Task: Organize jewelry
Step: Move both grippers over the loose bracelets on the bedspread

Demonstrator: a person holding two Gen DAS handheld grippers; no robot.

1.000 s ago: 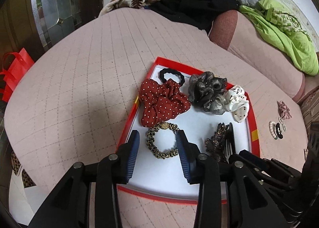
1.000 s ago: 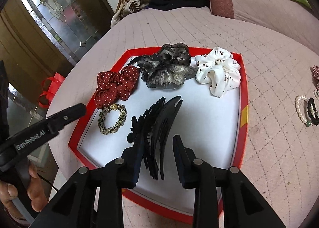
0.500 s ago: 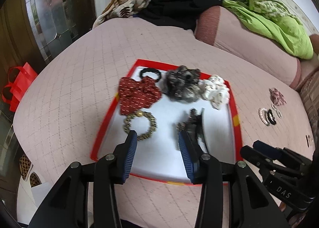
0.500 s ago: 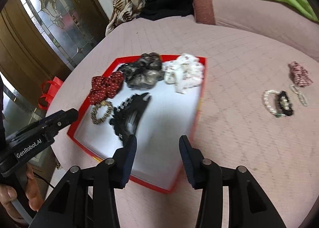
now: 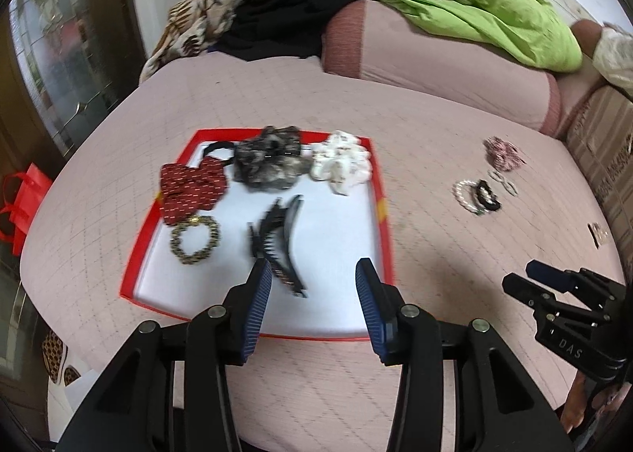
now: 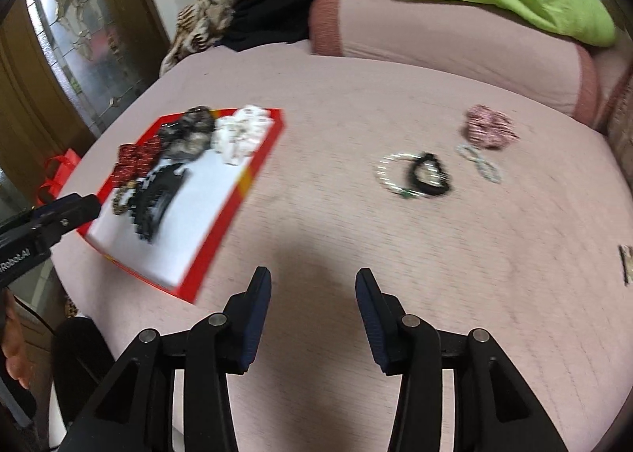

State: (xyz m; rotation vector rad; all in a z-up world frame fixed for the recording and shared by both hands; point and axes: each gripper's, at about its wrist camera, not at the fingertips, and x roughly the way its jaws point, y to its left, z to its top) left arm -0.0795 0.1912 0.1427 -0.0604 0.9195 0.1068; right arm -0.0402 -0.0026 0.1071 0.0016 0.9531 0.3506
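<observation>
A red-rimmed white tray (image 5: 138, 254) (image 6: 221, 250) lies on the pink quilted surface. It holds a red dotted scrunchie (image 5: 192, 185), a grey one (image 5: 269, 163), a white one (image 5: 342, 163), a leopard hair tie (image 5: 194, 240), a black hair tie (image 5: 217, 147) and a black claw clip (image 5: 281, 242) (image 6: 158, 198). To the right lie a pearl bracelet (image 6: 389, 175), a black tie (image 6: 429, 175), a small chain (image 6: 480, 163) and a pink scrunchie (image 6: 488, 129). My left gripper (image 5: 313, 293) is open and empty over the tray's near edge. My right gripper (image 6: 312, 293) is open and empty right of the tray.
A pink bolster (image 5: 435, 56) with a green cloth (image 5: 494, 12) lies behind. Patterned and black fabrics (image 5: 205, 16) are piled at the back left. A red bag (image 5: 19, 202) sits beyond the left edge. A small card (image 6: 625, 264) lies far right.
The right gripper let go of the black claw clip in the tray, drew back and swung right toward the loose items. The left gripper pulled back and up from the leopard hair tie.
</observation>
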